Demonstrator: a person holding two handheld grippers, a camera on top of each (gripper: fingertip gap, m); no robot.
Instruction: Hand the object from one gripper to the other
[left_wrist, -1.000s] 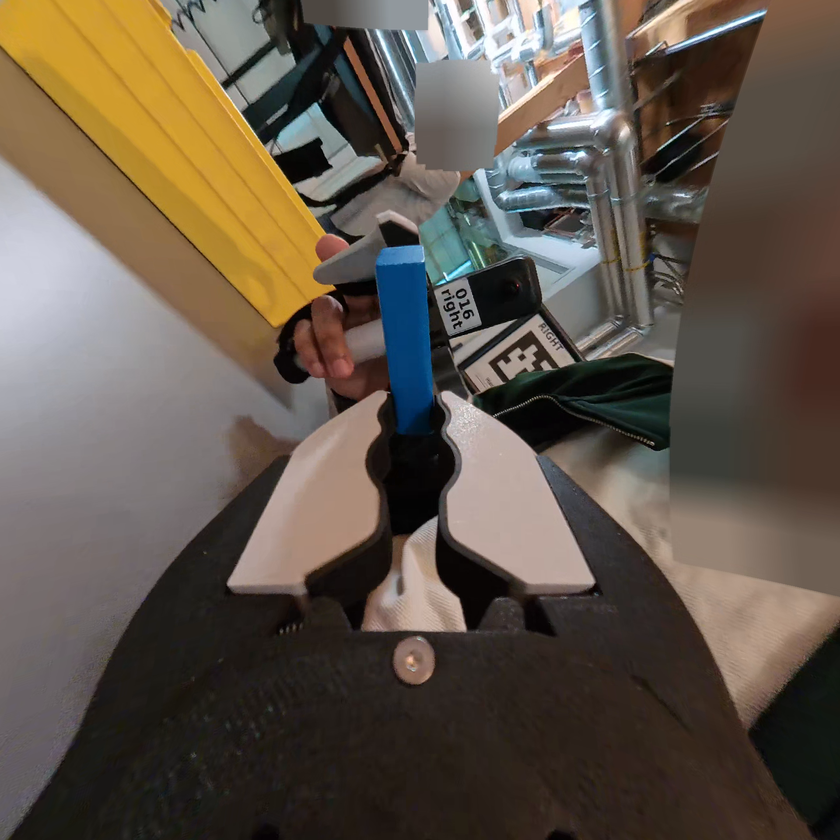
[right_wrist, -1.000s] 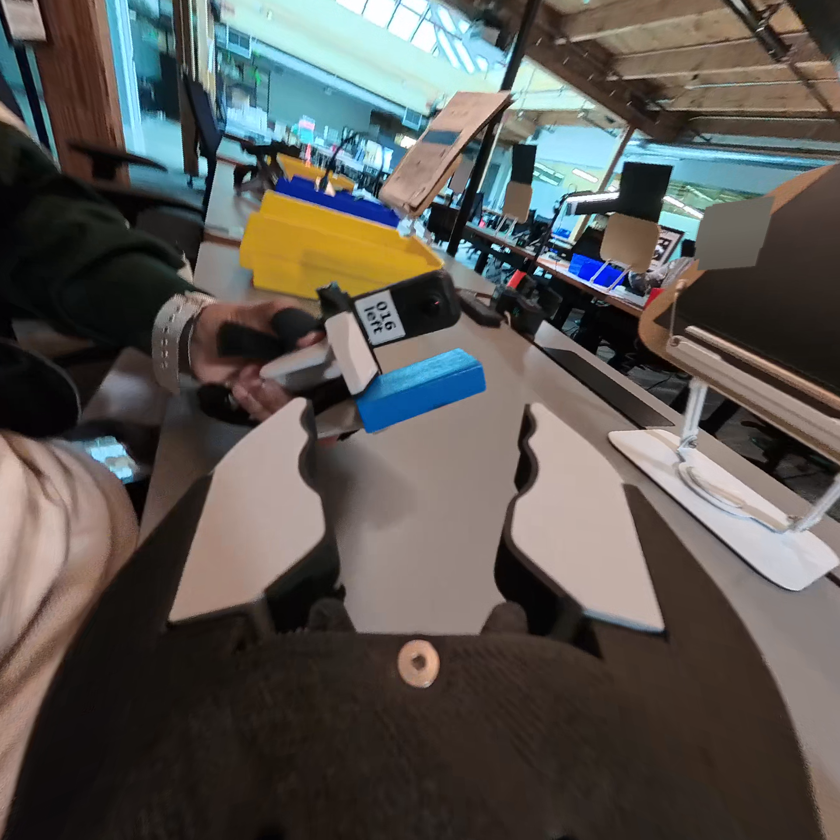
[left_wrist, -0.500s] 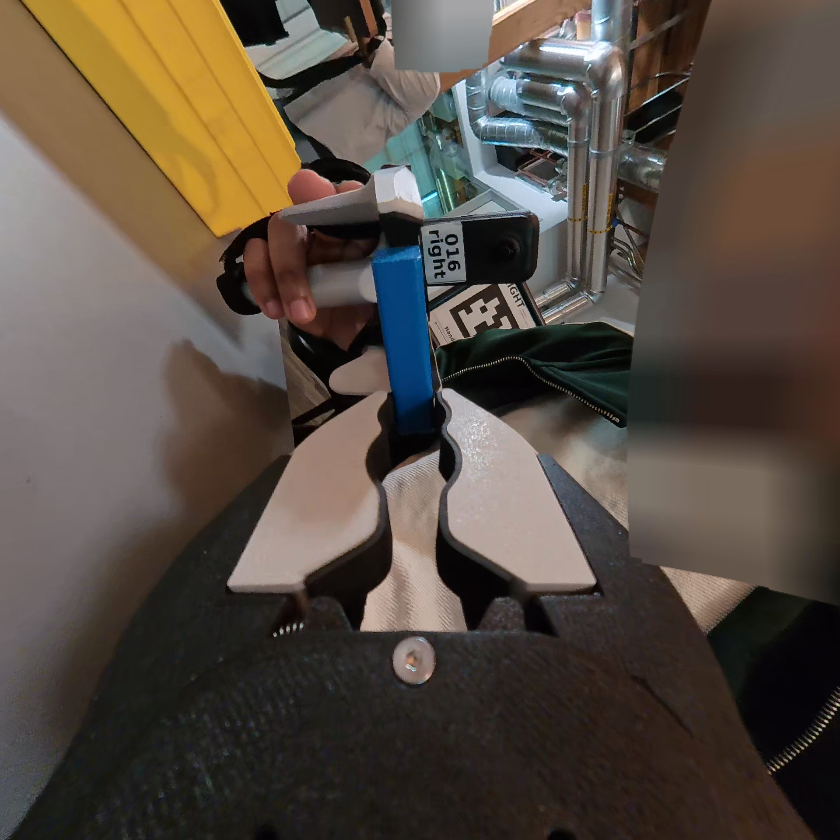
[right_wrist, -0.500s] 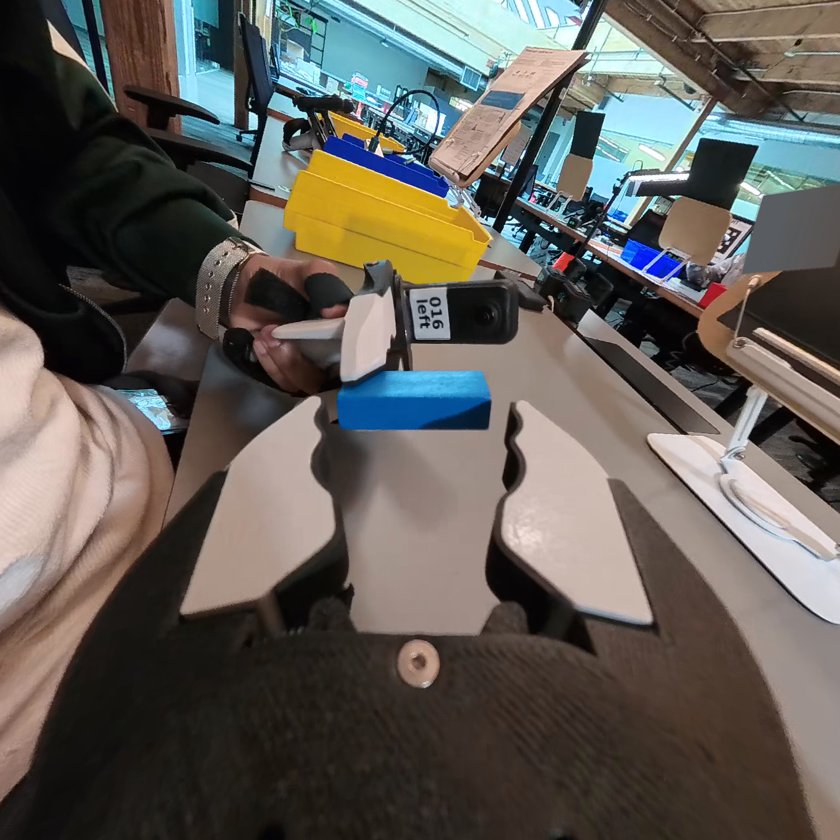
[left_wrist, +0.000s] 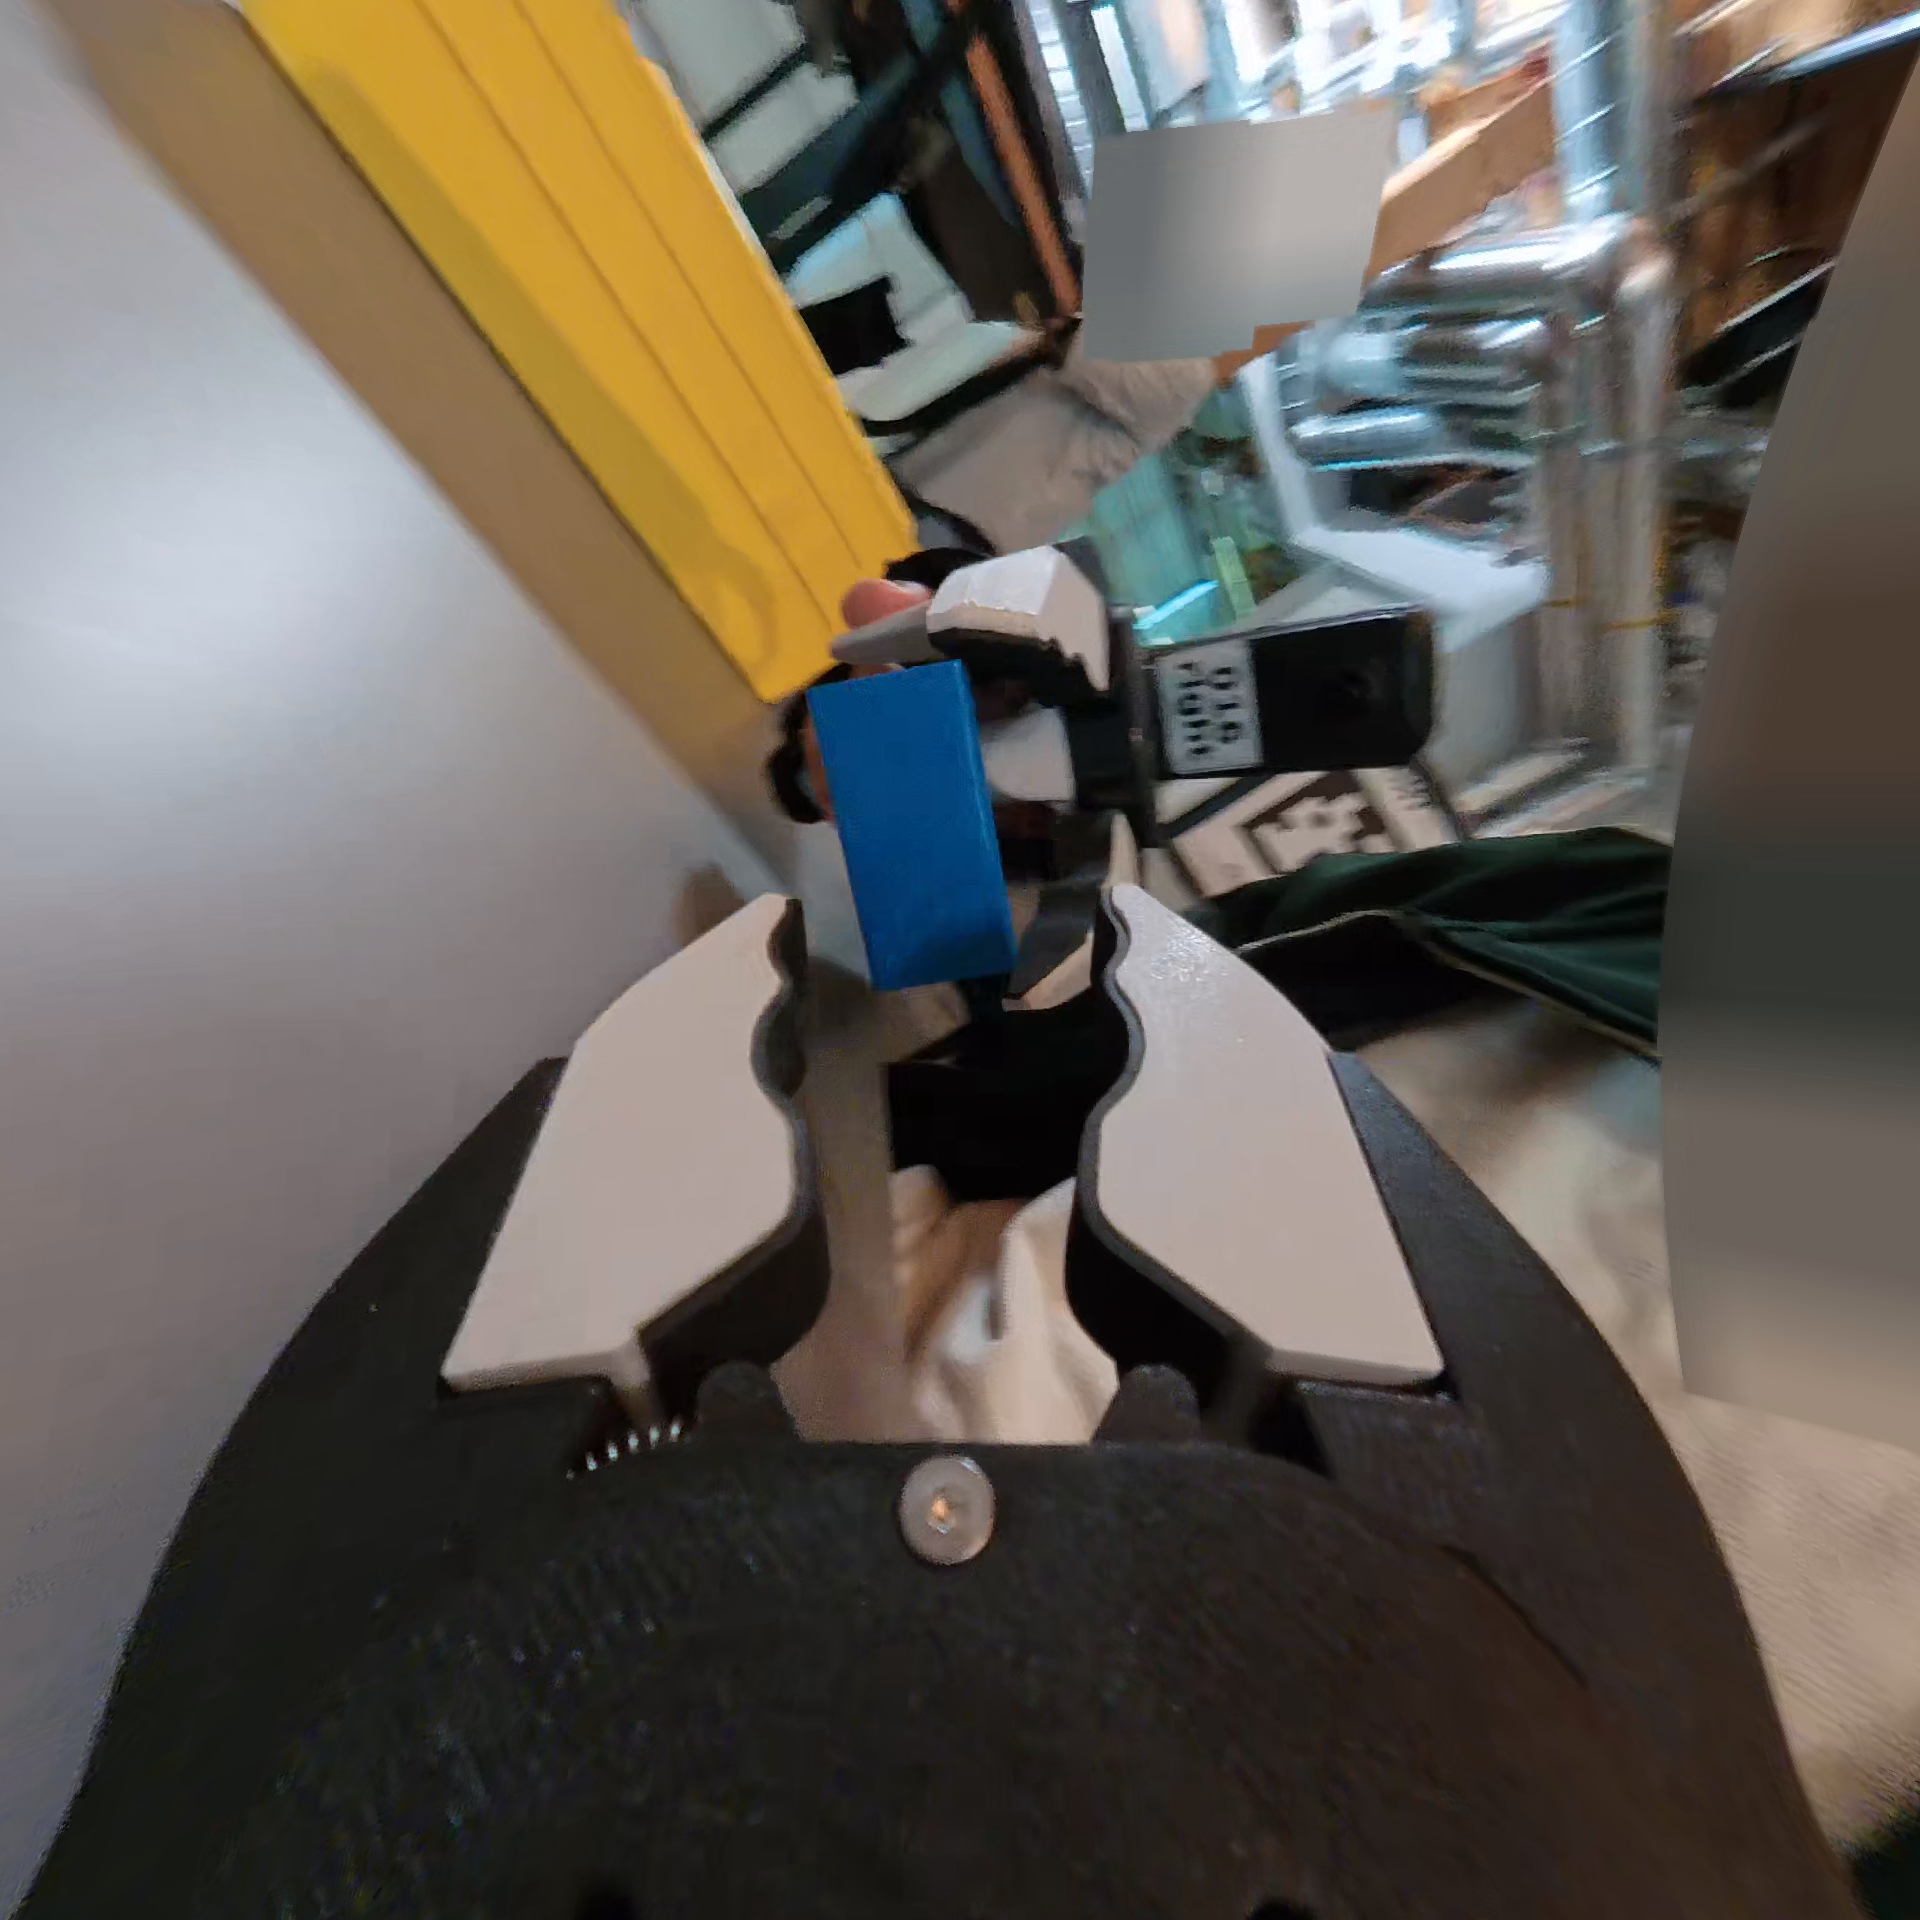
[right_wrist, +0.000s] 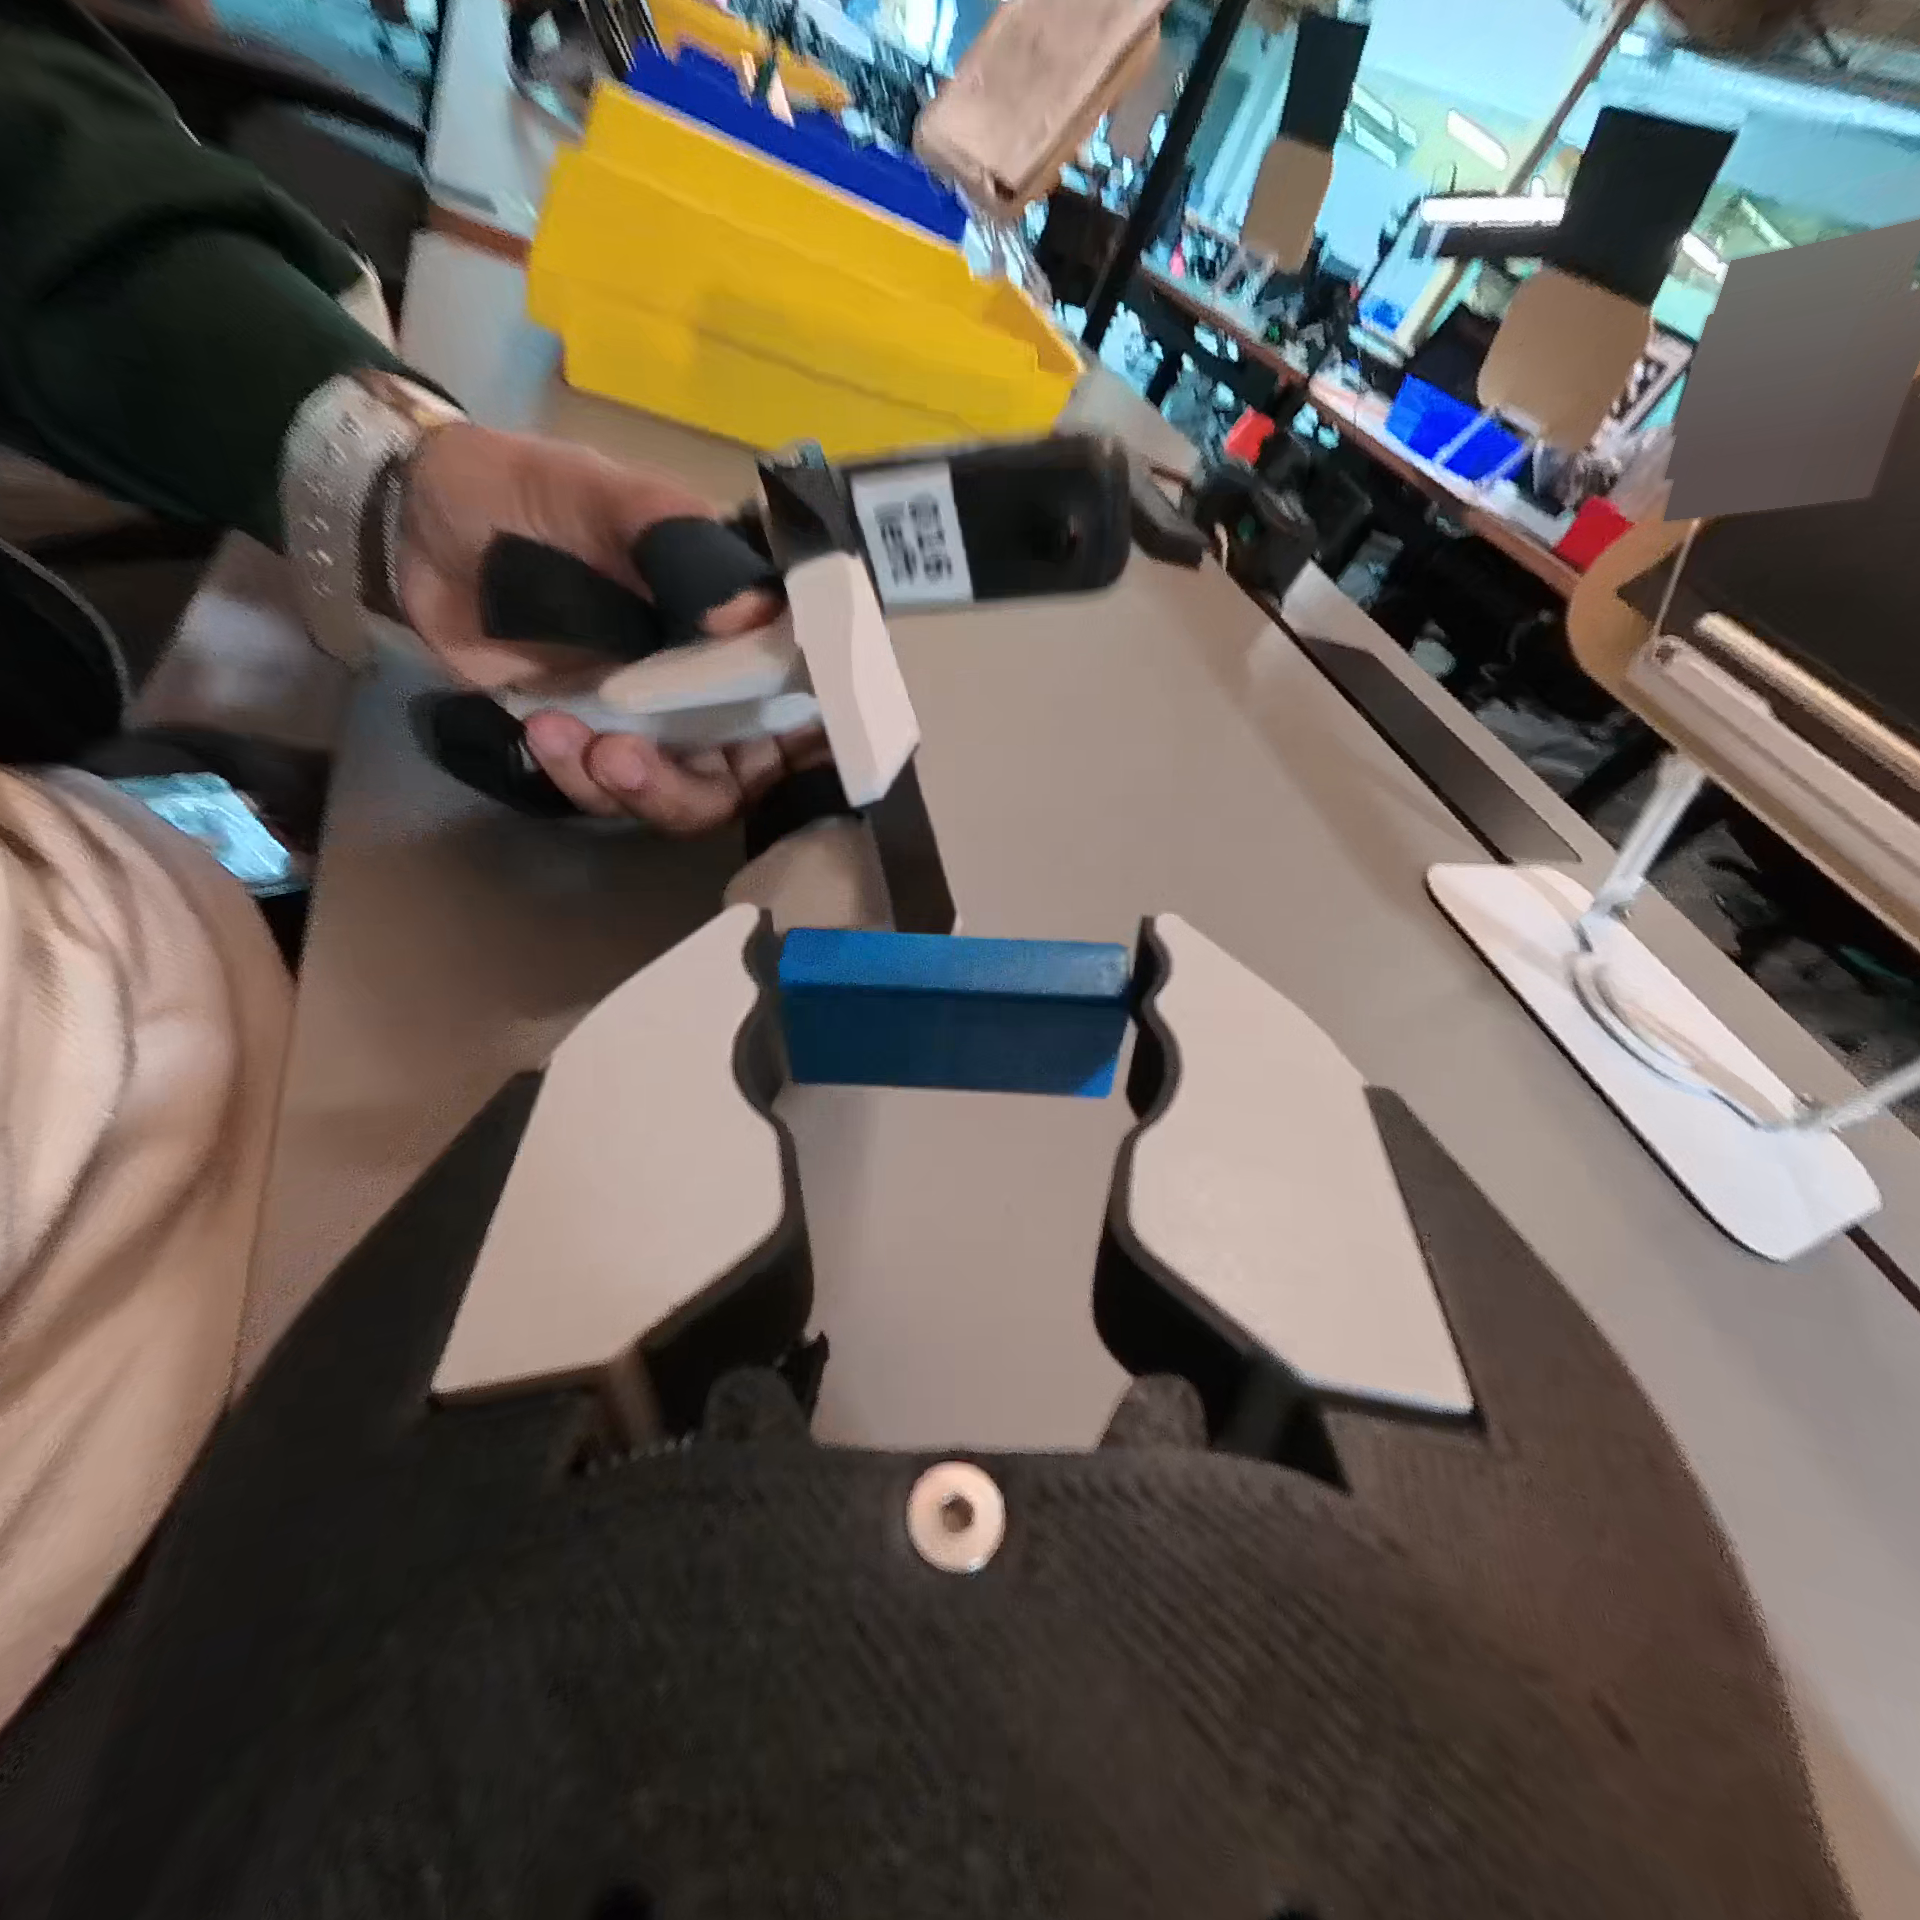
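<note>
The blue block (right_wrist: 951, 1008) lies crosswise between the fingertips of my right gripper (right_wrist: 951, 966), which is shut on its two ends above the grey table (right_wrist: 1091, 707). In the left wrist view the block (left_wrist: 909, 821) stands on end in front of my left gripper (left_wrist: 948, 914), whose jaws are open with gaps on both sides of it. The right gripper (left_wrist: 977, 691) holds the block's far end there. In the right wrist view the left gripper (right_wrist: 883, 790), held by a hand, is just behind the block.
Stacked yellow bins (right_wrist: 779, 301) with a blue bin (right_wrist: 800, 145) behind stand at the far left of the table; they also show in the left wrist view (left_wrist: 623, 312). A white stand base (right_wrist: 1662, 1070) sits at the right. The person's green sleeve and body are at the left.
My right gripper has shut on the block's ends. My left gripper has opened and let go of the block, and has drawn back a little from it.
</note>
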